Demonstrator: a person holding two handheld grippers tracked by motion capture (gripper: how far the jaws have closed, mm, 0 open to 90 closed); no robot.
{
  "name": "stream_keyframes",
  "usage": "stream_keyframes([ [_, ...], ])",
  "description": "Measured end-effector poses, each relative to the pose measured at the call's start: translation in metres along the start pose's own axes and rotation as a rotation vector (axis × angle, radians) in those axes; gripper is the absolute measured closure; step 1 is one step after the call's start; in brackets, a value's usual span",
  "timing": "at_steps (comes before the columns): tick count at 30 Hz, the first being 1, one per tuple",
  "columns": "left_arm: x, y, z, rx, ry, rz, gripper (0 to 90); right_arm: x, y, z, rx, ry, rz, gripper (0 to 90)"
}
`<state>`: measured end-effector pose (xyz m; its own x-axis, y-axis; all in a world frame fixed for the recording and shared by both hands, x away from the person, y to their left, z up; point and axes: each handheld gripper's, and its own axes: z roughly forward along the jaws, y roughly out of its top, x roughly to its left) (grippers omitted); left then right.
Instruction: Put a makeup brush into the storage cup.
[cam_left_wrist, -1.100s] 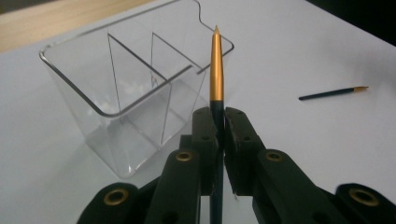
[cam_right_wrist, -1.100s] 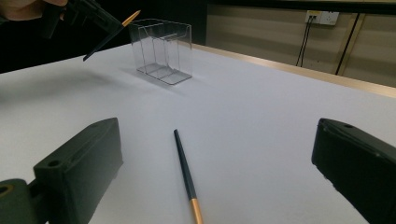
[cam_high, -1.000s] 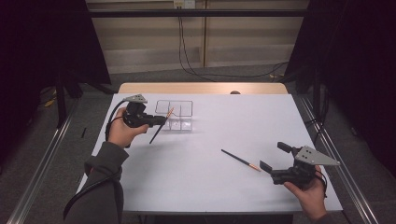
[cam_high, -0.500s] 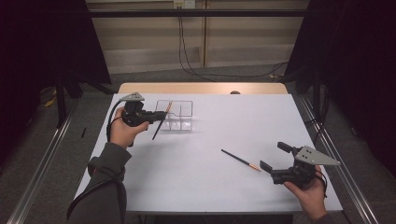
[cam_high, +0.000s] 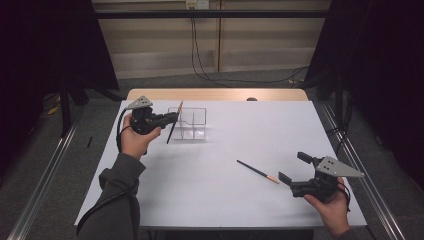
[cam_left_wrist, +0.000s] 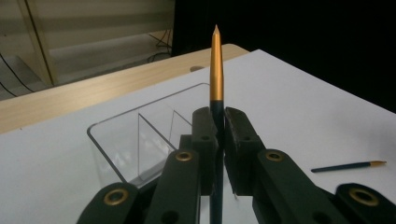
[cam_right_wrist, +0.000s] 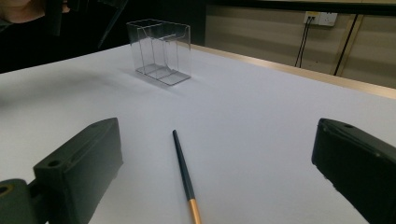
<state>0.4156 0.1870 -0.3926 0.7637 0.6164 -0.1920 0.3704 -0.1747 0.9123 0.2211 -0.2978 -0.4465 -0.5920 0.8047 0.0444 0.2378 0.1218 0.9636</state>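
Starting from the broad white table (cam_high: 215, 200): unchanged against a second ago, as is the clear plastic box with inner dividers (cam_high: 192, 122) standing toward its far left. Next, the left gripper (cam_high: 174, 118), clenched on a dark slender stick with a gold tapered end (cam_high: 171, 134): held in much the same place beside the box's left wall, but with the stick now tipped steeper than before, gold point (cam_left_wrist: 215, 70) up and dark lower end hanging below the jaws just short of the box. Judged from that, lining up for a drop into a compartment, though not yet over the opening, so a short carry across the rim and a lowering before any release. Then the right gripper (cam_high: 293, 167), near the table's right front: released, jaws wide, unmoved, nothing between them. Last, a second stick of the same kind (cam_high: 257, 171) lying flat just ahead of those open jaws (cam_right_wrist: 184, 172), untouched and likely next.
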Motion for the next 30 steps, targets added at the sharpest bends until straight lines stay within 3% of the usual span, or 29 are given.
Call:
stream_keyframes([
  [11, -0.005, 0.0, 0.002, -0.105, 0.019, -0.014, 83.4, 0.0, 0.0, 0.0, 0.003, 0.001, -0.001, 1.2],
  [13, -0.008, 0.0, 0.003, -0.126, 0.057, -0.023, 83.4, 0.0, 0.0, 0.0, 0.0, -0.001, -0.006, 1.2],
  [15, -0.008, 0.0, 0.002, -0.142, 0.048, -0.023, 83.4, 0.0, 0.0, 0.0, -0.001, -0.002, -0.006, 1.2],
  [20, -0.01, 0.001, 0.003, -0.155, 0.067, -0.015, 83.4, 0.0, 0.001, -0.001, -0.004, -0.004, -0.006, 1.2],
  [30, -0.014, 0.003, 0.009, -0.198, 0.059, -0.019, 83.3, 0.0, 0.001, -0.001, -0.005, -0.001, 0.002, 1.0],
])
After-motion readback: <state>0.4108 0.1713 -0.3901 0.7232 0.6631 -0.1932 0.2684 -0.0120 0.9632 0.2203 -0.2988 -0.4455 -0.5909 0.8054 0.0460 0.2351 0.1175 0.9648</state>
